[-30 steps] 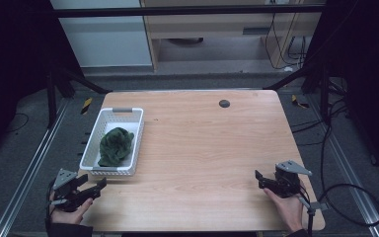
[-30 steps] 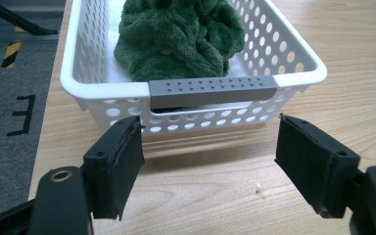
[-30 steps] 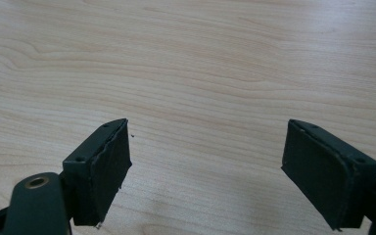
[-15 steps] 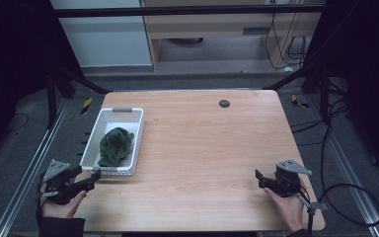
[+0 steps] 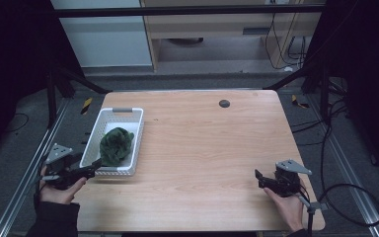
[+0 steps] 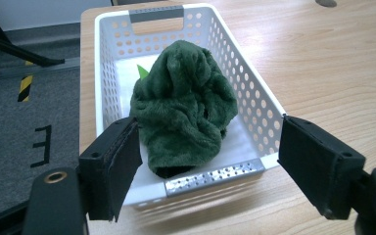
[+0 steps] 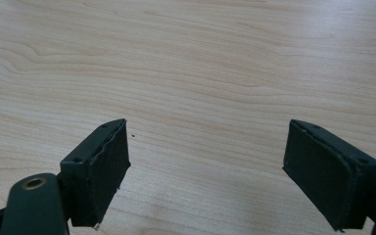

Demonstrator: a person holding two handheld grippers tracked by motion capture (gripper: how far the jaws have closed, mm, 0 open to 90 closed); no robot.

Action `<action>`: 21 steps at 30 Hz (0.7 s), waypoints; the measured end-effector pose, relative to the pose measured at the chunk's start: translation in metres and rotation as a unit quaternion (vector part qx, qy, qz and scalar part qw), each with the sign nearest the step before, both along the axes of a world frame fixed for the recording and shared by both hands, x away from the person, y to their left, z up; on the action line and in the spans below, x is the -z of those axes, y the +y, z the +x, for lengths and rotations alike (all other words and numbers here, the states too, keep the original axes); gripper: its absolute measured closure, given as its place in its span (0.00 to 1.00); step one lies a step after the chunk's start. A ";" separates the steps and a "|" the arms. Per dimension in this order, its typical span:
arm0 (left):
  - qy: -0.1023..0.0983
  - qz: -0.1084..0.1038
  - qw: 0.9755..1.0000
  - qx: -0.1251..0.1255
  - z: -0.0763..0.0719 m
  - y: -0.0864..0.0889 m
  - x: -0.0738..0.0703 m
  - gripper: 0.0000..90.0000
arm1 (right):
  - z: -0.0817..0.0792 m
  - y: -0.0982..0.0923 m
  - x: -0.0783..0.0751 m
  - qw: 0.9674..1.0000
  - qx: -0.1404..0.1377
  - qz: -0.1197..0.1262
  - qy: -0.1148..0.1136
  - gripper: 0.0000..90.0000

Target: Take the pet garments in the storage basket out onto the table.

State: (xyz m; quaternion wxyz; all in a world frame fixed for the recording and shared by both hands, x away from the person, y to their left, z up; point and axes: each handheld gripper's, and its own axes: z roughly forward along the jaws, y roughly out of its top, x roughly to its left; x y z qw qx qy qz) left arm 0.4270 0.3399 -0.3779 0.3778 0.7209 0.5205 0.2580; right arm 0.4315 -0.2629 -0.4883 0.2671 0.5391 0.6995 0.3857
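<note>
A white perforated basket [image 5: 112,111] stands on the left side of the wooden table [image 5: 202,148], and a crumpled dark green plush cloth [image 5: 116,144] lies in its near half. My left gripper [image 5: 93,168] is open just before the basket's near end, off the table's left front corner, with nothing in it. In the left gripper view the jaws stand wide on either side of the cloth [image 6: 181,112] and the basket's [image 6: 98,73] near wall, short of both. My right gripper [image 5: 258,177] hovers open and empty low over bare wood at the front right; my right gripper [image 7: 208,132] faces plain tabletop.
A small dark round disc [image 5: 224,103] sits near the table's far edge. Grey floor with yellow-black tape marks [image 5: 86,105] surrounds the table. A black cable [image 5: 345,197] trails from the right gripper over the table's right edge.
My left gripper has moved forward and a little left, up to the basket's near end. The right gripper has stayed put.
</note>
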 end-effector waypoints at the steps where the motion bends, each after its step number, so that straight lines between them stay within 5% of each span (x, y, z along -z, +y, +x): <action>1: 0.000 0.000 1.000 0.000 0.000 0.000 0.000 0.25 | 0.000 0.000 0.000 1.000 0.000 0.000 0.000 0.19; 21: 0.037 0.054 0.998 0.020 0.045 -0.011 -0.015 0.24 | 0.000 0.001 0.001 1.000 -0.004 -0.004 0.003 0.19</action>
